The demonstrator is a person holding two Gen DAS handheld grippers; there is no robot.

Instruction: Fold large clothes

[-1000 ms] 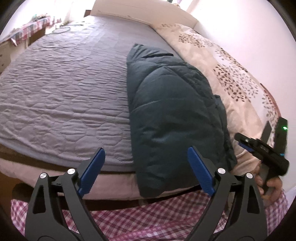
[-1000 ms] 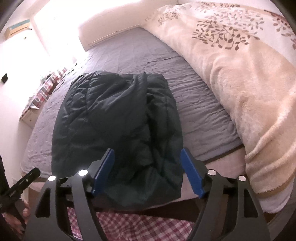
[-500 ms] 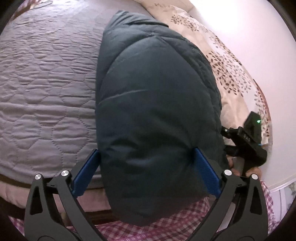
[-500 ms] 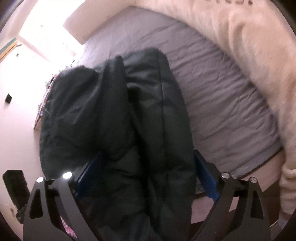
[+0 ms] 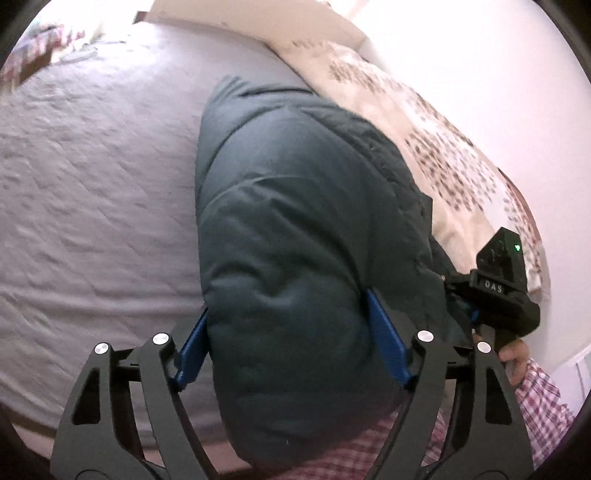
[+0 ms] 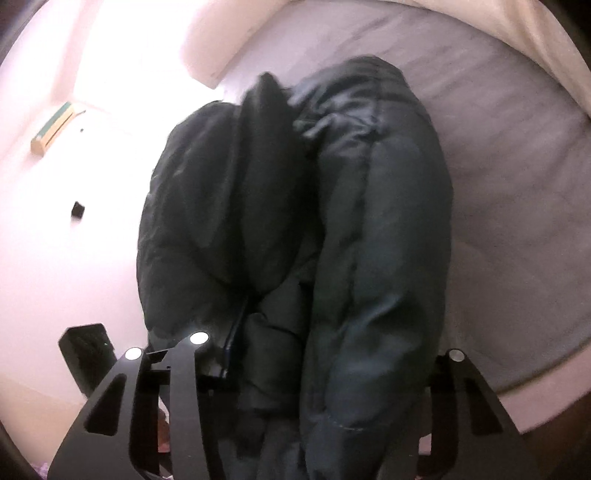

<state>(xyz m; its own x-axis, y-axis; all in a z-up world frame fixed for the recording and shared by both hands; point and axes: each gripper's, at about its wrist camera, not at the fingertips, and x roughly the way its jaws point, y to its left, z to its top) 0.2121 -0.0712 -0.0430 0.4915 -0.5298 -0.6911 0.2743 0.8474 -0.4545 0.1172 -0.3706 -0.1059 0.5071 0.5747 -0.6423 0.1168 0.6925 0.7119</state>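
A dark teal puffer jacket [image 5: 295, 229], folded lengthwise, lies on the grey quilted bed [image 5: 92, 192], its near end over the bed's front edge. My left gripper [image 5: 288, 339] is closed on the jacket's near left end, blue pads pressing both sides. My right gripper [image 6: 325, 369] grips the jacket's [image 6: 332, 221] near right end; its blue pads are mostly buried in the fabric. The right gripper's body also shows in the left wrist view [image 5: 498, 288].
A cream duvet with a leaf print [image 5: 424, 122] lies along the bed's right side by the white wall. A headboard [image 5: 240, 14] is at the far end. Checked red-and-white fabric [image 5: 535, 406] is below the bed edge near me.
Both grippers moved forward from in front of the bed onto the jacket's near end and closed on it. The jacket's near end has bunched and lifted.
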